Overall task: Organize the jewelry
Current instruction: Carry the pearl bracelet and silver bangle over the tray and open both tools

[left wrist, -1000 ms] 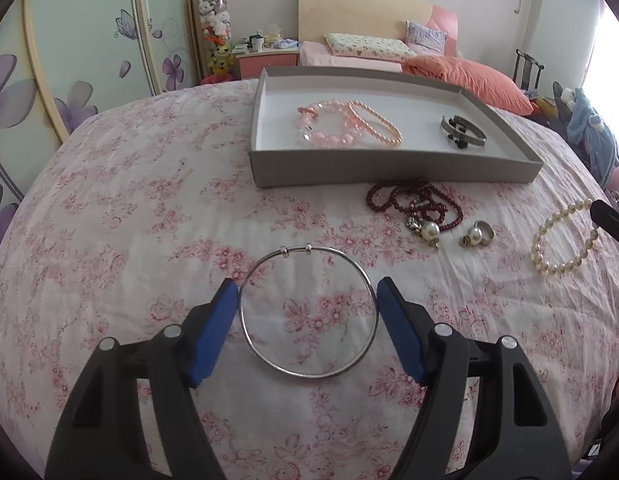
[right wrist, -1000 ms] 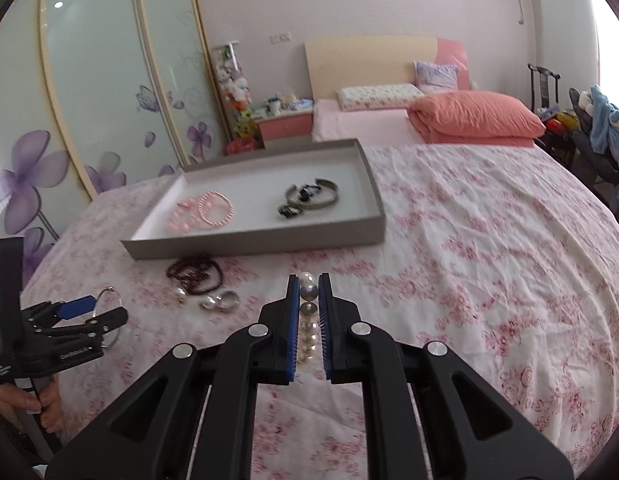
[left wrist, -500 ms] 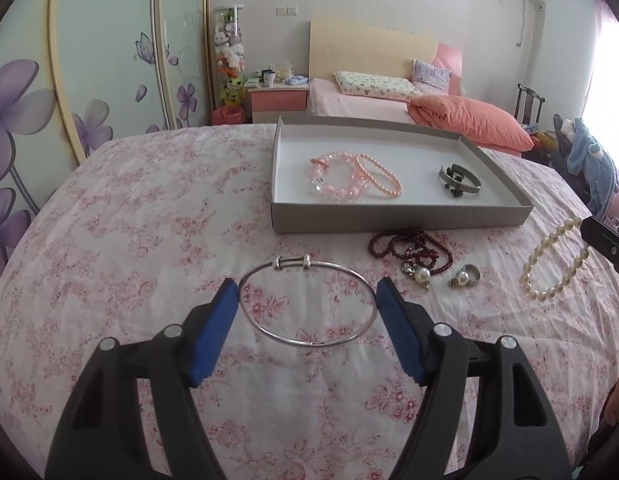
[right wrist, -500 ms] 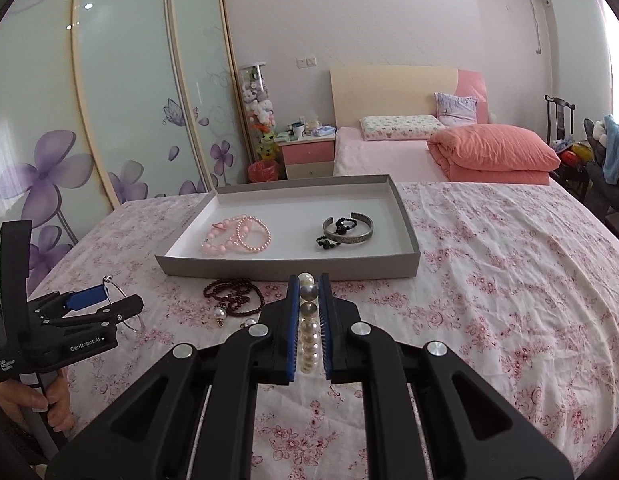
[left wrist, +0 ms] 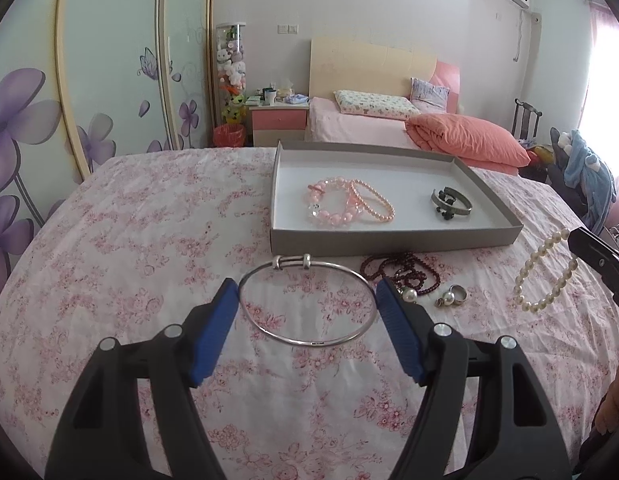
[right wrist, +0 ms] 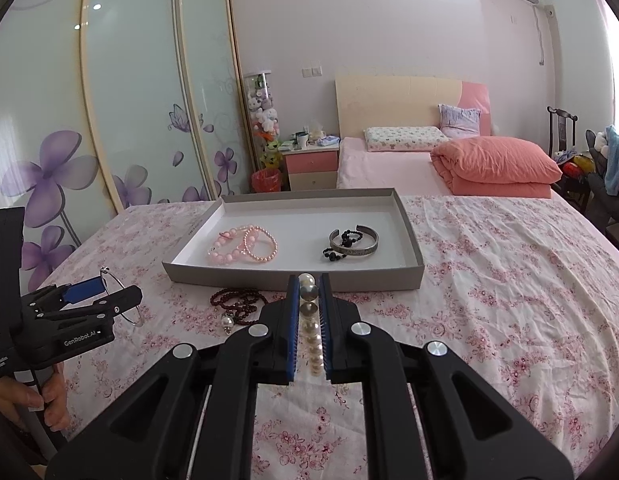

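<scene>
Nearest: left tongs (left wrist: 307, 304) spread wide, clasping a silver bangle (left wrist: 307, 304) by its two sides, held clear above the floral bedspread (left wrist: 129, 240). Right tongs (right wrist: 308, 320) clenched tight on a white pearl bracelet (right wrist: 309, 320) — seen from the left view dangling as a loop. Just beyond, loose on the bedspread: dark red beads (left wrist: 401, 272), a pearl pendant (left wrist: 408, 295), a ring (left wrist: 457, 293). Farther: grey tray (left wrist: 389, 236) with pink bracelets (left wrist: 349, 204) and a metal cuff (left wrist: 451, 200). Likely risks — bangle slipping from so slight a side grip; pearl loop snagging the tray wall on entry.
</scene>
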Tool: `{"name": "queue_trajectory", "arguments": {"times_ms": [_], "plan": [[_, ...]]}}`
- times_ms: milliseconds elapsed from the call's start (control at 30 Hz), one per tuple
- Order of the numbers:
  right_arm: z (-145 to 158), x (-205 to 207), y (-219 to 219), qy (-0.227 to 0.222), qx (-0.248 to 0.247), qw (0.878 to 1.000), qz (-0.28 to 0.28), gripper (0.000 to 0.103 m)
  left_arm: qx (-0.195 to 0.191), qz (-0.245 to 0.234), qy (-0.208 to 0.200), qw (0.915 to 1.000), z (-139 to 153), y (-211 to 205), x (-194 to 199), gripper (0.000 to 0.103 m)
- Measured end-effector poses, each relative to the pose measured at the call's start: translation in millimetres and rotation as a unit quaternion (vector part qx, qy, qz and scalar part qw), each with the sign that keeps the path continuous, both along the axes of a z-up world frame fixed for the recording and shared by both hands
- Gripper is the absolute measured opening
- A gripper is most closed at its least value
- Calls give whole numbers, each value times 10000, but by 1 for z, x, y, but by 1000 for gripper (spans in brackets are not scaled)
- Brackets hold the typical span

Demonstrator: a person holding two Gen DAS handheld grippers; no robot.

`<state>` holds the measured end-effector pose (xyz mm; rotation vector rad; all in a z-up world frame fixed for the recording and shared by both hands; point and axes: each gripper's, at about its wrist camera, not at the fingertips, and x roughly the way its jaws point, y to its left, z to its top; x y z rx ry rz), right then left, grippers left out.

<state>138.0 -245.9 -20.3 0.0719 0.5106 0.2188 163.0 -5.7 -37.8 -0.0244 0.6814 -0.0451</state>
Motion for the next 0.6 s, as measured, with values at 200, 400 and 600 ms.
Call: {"name": "queue_trajectory", "arguments": {"times_ms": [200,400,600], "plan": [[10,-5,4,-269,-70,9996,5,11,45,30,-284,9996,13,-4,-6,69],[23,-12,10,-650,-201,9977,-9,11,229,116,-658,9975,28,-12,-11,69],[34,-13,15,-1042,-335,9940,-44,11,420,191,-966,9943,41,-23,-9,69]]}}
